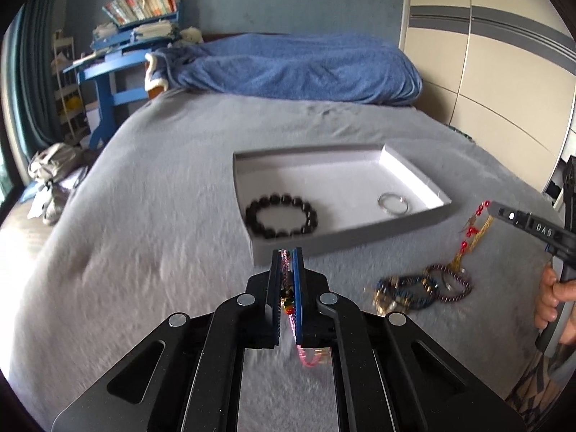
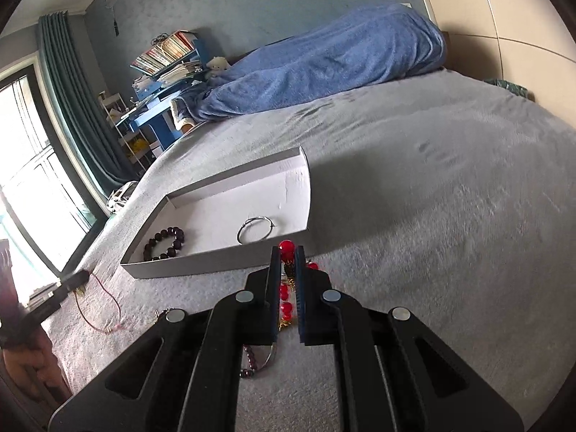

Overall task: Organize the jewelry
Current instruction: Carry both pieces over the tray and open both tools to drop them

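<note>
My left claw is clamped on a pink cord bracelet and my right claw is clamped on a red-bead and gold-chain piece, both lifted off the grey bed. I judge this the carry step: next each piece must clear the near wall of the white tray at twelve o'clock and drop beside the black bead bracelet and silver ring. A tangle of bracelets waits at three o'clock, and dangling ends could snag the rim.
</note>
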A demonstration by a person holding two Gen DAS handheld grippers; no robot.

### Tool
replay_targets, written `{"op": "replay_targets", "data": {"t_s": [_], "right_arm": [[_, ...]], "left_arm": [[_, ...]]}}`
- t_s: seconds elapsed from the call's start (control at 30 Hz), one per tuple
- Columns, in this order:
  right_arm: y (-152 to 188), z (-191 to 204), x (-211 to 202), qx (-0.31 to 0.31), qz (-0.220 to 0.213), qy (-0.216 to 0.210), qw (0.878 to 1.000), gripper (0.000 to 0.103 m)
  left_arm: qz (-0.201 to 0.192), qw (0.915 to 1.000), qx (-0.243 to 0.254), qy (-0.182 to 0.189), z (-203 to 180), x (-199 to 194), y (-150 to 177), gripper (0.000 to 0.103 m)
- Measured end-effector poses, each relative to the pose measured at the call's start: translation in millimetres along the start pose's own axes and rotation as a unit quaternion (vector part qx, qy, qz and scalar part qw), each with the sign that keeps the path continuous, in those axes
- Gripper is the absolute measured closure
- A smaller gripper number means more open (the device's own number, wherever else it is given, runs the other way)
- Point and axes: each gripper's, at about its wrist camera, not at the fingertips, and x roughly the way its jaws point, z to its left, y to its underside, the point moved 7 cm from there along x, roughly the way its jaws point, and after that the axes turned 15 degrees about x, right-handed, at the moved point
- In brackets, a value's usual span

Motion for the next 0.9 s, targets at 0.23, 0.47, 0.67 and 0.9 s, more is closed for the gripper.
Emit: {"op": "replay_targets", "data": {"t_s": [0.23,0.47,0.67,0.9], "right_arm": [[-10.9,13.1,-8.0,-0.017,-0.013,-0.008,1.0,0.096],[-29.9,23.8,-19.4,-0.032,-0.028,-0.015,0.999,0.096],[-55.3,42.7,-29.0,-0.054,-0.046,-0.022,0.997,0.096],[-84.2,74.9,-27.1,-0.084,-0.056,-0.04,0.994,0.096]], "left_arm": [[-0.034,0.999,0.03,-0.007,4.2,-8.5,-38.3,0.097],[-0.041,0.9984,0.038,-0.009,10.1,-5.6,-53.8,0.097],[-0.042,0.9986,0.031,0.001,14.0,2.5,-63.2,0.097],[-0.038,0.9989,0.021,0.015,17.8,23.4,-85.4,0.097]]}}
